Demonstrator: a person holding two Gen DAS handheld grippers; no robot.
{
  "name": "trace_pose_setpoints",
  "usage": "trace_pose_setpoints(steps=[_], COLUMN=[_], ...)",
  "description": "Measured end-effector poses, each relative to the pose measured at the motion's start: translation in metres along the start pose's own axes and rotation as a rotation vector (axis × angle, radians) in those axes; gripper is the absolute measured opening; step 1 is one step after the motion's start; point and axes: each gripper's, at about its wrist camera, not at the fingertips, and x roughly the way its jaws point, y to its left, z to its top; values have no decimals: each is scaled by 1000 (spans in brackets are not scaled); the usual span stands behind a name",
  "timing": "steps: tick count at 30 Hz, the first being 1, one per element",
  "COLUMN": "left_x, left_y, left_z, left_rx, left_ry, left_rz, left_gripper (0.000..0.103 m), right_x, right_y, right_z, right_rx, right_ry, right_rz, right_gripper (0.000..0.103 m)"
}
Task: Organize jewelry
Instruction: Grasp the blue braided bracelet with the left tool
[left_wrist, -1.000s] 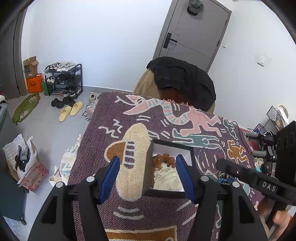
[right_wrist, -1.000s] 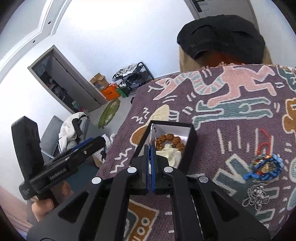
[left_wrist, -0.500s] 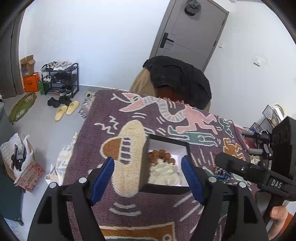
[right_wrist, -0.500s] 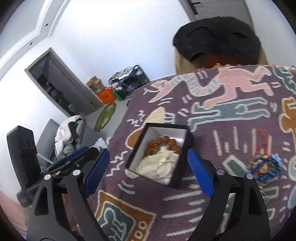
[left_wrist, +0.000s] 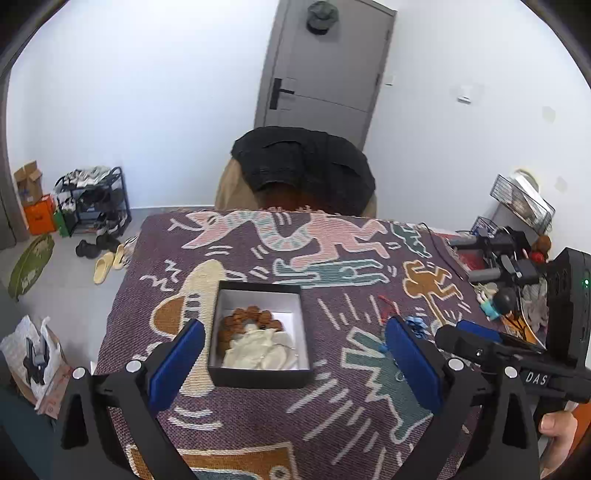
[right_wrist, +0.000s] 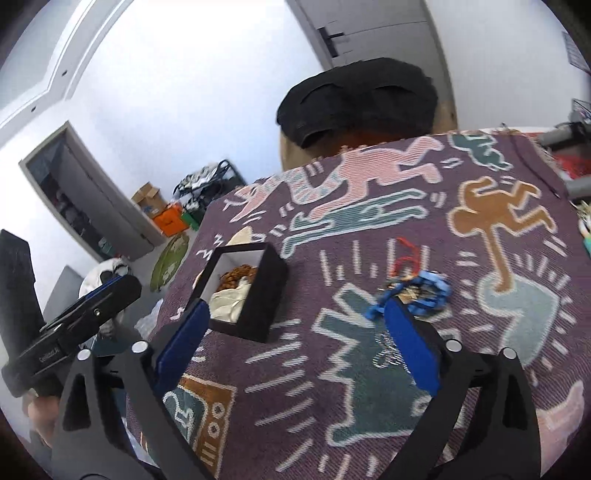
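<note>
While both sets of blue pads stand wide apart, having just been opening, nothing sits between them: the left gripper (left_wrist: 293, 363) hangs over the near edge of the black box (left_wrist: 260, 376), and the right gripper (right_wrist: 295, 345) hovers released above bare patterned blanket (right_wrist: 369, 424), with the box off to its left. Inside the box's white lining lie a string of brown beads (left_wrist: 246, 318) and a cream cloth pouch (left_wrist: 258, 350). To the box's right, apart from it, a blue cord bracelet (right_wrist: 424, 291) with a red loop rests on the blanket, a thin silvery chain (right_wrist: 388, 352) just nearer. Beyond the table's far edge, a dark jacket (left_wrist: 303, 162) drapes over a chair.
</note>
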Motion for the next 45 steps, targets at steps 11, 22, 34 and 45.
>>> trace_pose_setpoints(steps=[11, 22, 34, 45], left_x=[14, 55, 138, 191], left_y=[-38, -82, -107, -103], left_z=[-8, -19, -27, -40], left_rx=[24, 71, 49, -26], left_ry=[29, 106, 273, 377], left_rz=[-58, -112, -129, -146], left_gripper=[95, 92, 52, 31], right_x=[-36, -49, -47, -28], right_y=[-63, -122, -154, -151], right_z=[-18, -35, -44, -47], right_rx=[110, 231, 302, 295], right_ry=[-31, -57, -58, -7], right_rz=[-40, -76, -61, -41], right_gripper=[98, 98, 76, 61])
